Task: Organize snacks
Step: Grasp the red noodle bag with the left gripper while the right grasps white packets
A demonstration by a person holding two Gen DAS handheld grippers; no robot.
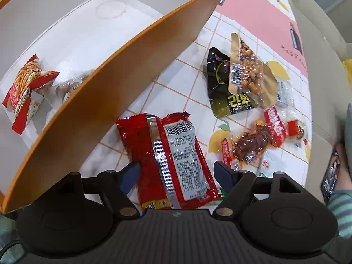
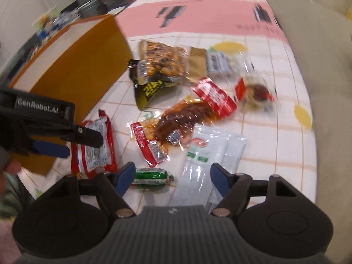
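Hovering over a red packet (image 1: 169, 158), the left gripper (image 1: 177, 173) stands spread, blue fingers (image 1: 129, 176) either side of it, not pressing. The packet lies on the tablecloth (image 1: 176, 83) beside the orange box (image 1: 105, 81). The right gripper (image 2: 170, 177) is spread above a green sausage (image 2: 151, 176) and white sachets (image 2: 204, 154).
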